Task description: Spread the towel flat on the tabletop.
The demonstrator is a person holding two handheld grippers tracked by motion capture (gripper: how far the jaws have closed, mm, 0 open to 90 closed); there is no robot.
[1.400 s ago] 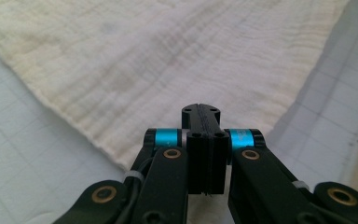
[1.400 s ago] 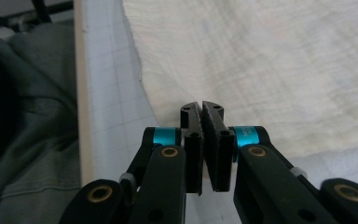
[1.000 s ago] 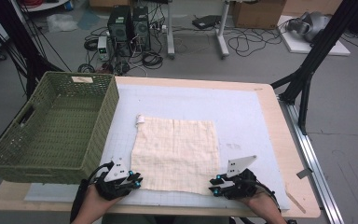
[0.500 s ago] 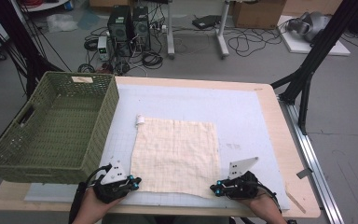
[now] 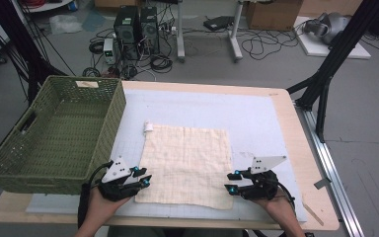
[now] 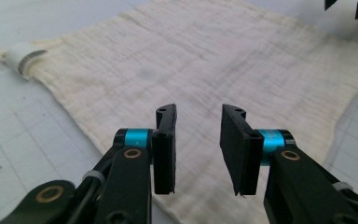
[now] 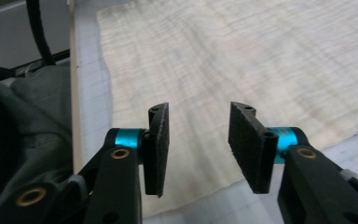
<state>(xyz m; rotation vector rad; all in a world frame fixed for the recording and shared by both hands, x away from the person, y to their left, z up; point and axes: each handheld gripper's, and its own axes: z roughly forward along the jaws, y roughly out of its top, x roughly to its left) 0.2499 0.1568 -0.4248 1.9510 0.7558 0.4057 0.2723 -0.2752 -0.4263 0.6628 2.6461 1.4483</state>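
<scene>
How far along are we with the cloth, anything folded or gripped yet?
Nothing folded: the cream square cloth lies flat on the pale gridded mat, and the green woven basket is empty. In hand: left gripper and right gripper sit at its near corners, jaws just opened, gripping nothing. Gripping and folding remain.

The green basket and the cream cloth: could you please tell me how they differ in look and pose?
The green basket is woven, deep-walled and stands at the table's left edge; the cream cloth is thin, soft and lies flat, spread in the middle of the mat. The basket sits askew, the cloth nearly square to it. Both rest on the table.
</scene>
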